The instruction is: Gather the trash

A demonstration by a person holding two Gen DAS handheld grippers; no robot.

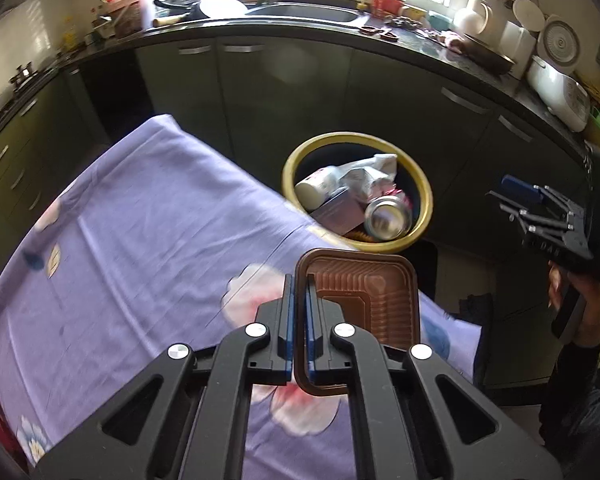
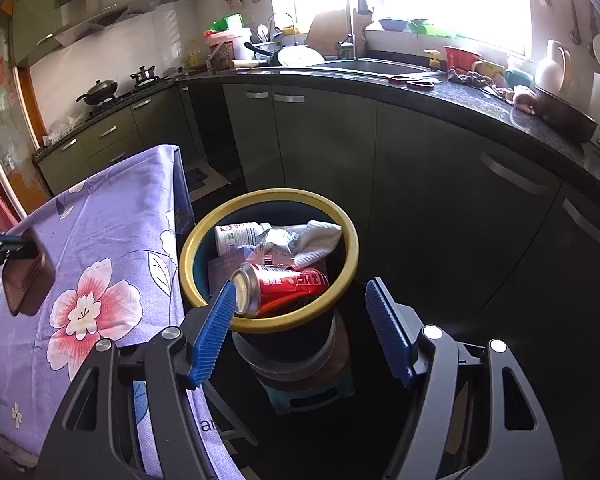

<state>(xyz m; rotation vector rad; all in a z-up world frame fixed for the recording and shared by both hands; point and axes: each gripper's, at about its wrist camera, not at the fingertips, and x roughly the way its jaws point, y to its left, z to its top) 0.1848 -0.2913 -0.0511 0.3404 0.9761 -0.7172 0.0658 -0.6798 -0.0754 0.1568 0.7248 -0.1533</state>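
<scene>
Brown moulded plastic forms the task's thing, a shallow rectangular food tray (image 1: 364,300) with rounded corners, a raised rim and stepped ribs running round its inner floor. The left gripper (image 1: 299,316) has its blue-padded jaws closed tight on one edge of that rim, so the tray is carried above the purple floral tablecloth (image 1: 140,240), near the table's corner and just short of the trash bin (image 1: 422,184); in the right wrist view the same tray (image 2: 26,284) appears edge-on at far left, clear of the cloth. The right gripper (image 2: 300,316) stands with its jaws well apart and nothing between the ribbed blue pads (image 2: 216,332), above the near side of the bin; in the left wrist view it (image 1: 512,200) is seen at right, gripped by a hand (image 1: 580,300) in a dark sleeve. One bin is present, dark-walled with a yellow rim (image 2: 268,196), standing on a small stool (image 2: 312,394) beside the table. Inside it can be counted one red drink can (image 2: 284,286) lying on its side, one white plastic bottle (image 2: 240,236), one crumpled white paper towel (image 2: 316,240), one crumpled foil wrapper (image 2: 274,246) and one pale box (image 2: 226,268). Behind, dark green cabinets (image 2: 324,140) carry a black countertop (image 2: 480,108) with one sink (image 2: 372,66).
</scene>
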